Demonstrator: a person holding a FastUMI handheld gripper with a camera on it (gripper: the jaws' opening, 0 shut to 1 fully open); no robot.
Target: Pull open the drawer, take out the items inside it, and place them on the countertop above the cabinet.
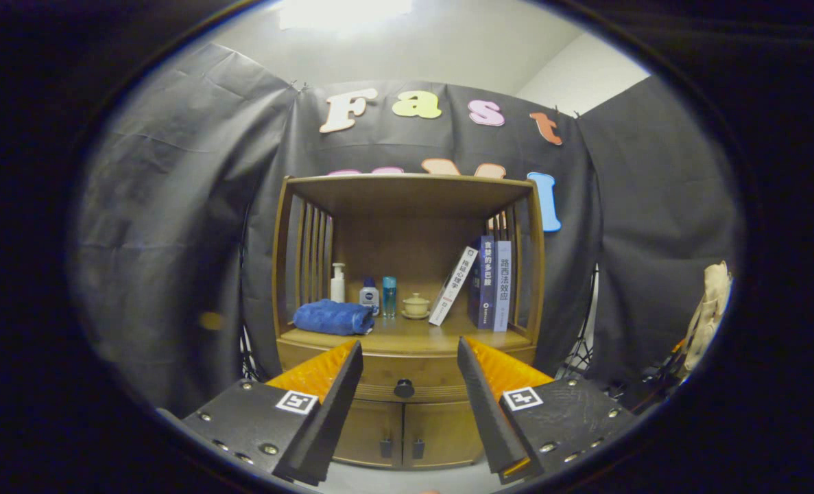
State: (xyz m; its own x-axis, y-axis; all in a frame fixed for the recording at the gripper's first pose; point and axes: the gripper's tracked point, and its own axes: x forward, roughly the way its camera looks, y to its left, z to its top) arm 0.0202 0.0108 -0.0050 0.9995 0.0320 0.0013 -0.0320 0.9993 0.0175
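Observation:
A wooden cabinet (407,343) stands ahead against the booth wall. Its drawer (379,377) is shut, and a dark round knob (404,388) sits at the middle of the drawer front. My gripper (410,353) is open, some way short of the cabinet, with nothing between its fingers; the knob shows in the gap between them. Above the drawer lies the countertop (413,337), under a shelf roof. The drawer's contents are hidden.
On the countertop lie a folded blue towel (333,318), a white pump bottle (338,283), two small bottles (369,295), a small lidded cup (416,305) and several books (489,285) at the right. Two small doors (407,432) sit below the drawer. A beige cloth (712,315) hangs far right.

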